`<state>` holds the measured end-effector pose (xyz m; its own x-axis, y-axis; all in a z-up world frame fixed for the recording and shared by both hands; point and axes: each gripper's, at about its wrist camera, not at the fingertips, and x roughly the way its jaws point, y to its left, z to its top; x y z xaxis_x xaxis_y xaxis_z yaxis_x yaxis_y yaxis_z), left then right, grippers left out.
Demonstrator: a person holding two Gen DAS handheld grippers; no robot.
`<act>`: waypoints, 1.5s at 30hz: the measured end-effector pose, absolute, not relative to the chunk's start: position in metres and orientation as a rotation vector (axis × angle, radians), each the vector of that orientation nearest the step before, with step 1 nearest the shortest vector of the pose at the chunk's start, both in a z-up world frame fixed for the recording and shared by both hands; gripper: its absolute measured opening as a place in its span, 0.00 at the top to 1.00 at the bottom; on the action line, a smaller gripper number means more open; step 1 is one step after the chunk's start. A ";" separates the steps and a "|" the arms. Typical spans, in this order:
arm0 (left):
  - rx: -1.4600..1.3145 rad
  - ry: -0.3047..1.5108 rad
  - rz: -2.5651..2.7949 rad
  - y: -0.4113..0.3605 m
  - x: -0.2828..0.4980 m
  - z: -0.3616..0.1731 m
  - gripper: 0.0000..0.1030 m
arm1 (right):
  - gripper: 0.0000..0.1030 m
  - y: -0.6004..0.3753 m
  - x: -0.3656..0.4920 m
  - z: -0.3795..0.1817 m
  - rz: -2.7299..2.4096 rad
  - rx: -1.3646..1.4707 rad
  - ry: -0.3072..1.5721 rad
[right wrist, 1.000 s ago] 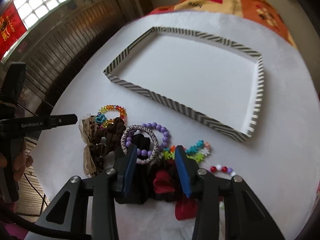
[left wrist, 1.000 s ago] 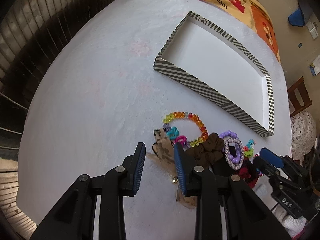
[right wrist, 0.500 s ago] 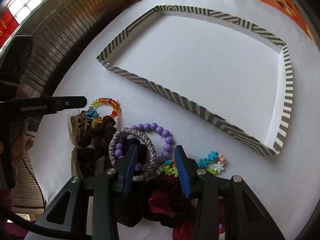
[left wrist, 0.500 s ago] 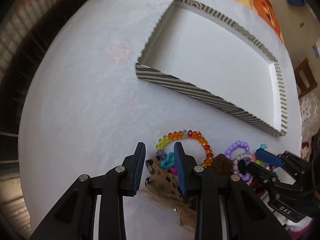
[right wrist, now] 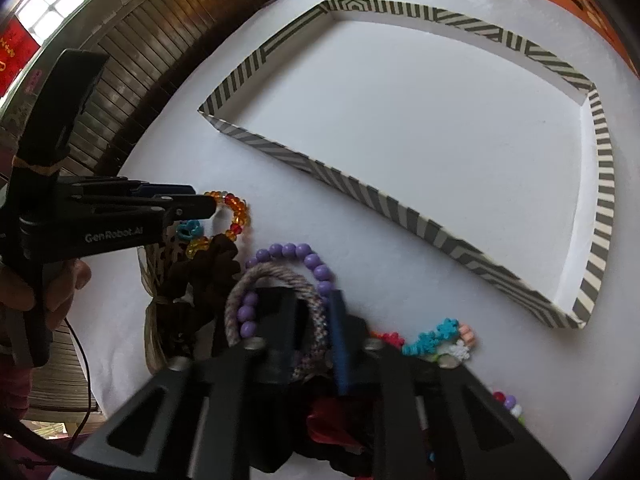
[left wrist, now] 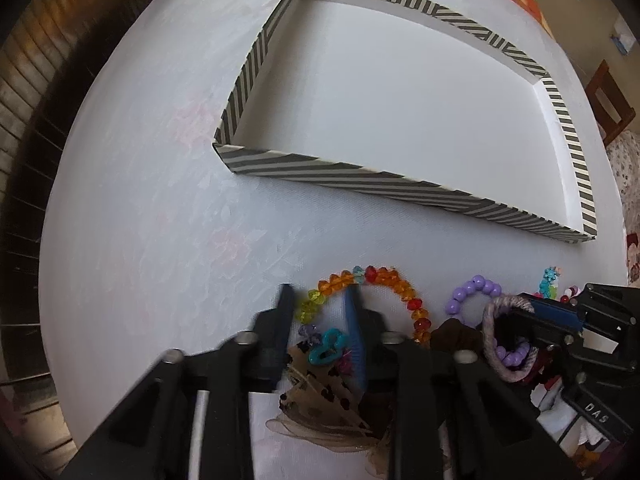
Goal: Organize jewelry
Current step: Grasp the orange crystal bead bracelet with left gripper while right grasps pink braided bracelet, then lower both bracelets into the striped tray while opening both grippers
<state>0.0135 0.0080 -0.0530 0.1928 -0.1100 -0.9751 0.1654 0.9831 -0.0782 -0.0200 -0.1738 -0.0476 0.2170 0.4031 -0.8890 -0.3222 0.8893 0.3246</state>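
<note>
White cloth covers the table point(left wrist: 168, 216), and the striped tray point(left wrist: 344, 172) on it holds nothing, so sorting has hardly begun. All the jewelry sits heaped near the table's edge. Left gripper point(left wrist: 320, 312) straddles the rainbow bracelet point(left wrist: 400, 284), jaws spread; right gripper point(right wrist: 312, 320) brackets the woven band point(right wrist: 272, 272), not yet pinched.

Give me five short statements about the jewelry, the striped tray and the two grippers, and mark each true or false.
1. The striped tray holds no jewelry. True.
2. The left gripper straddles the rainbow bead bracelet. True.
3. The purple bead bracelet lies inside the tray. False: it lies on the white cloth, in the pile.
4. The right gripper is over the braided hair tie. True.
5. The brown scrunchie is in the right gripper's fingers. False: it lies left of them.
</note>
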 end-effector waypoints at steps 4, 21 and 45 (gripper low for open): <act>-0.002 1.342 -0.205 0.018 0.010 -0.049 0.98 | 0.92 -0.176 -0.022 -0.040 0.499 0.081 1.225; -0.052 1.153 -0.230 0.033 0.008 0.052 0.98 | 0.92 -0.193 -0.027 0.014 0.456 0.119 1.104; -0.075 1.192 -0.171 0.005 0.111 0.019 0.98 | 0.92 -0.263 0.044 -0.026 0.155 0.081 1.188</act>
<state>0.1112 0.0048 0.0192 0.3584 -0.1719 -0.9176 0.0928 0.9846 -0.1482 0.0442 -0.2633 -0.0258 0.3643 0.1631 -0.9169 -0.0779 0.9864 0.1445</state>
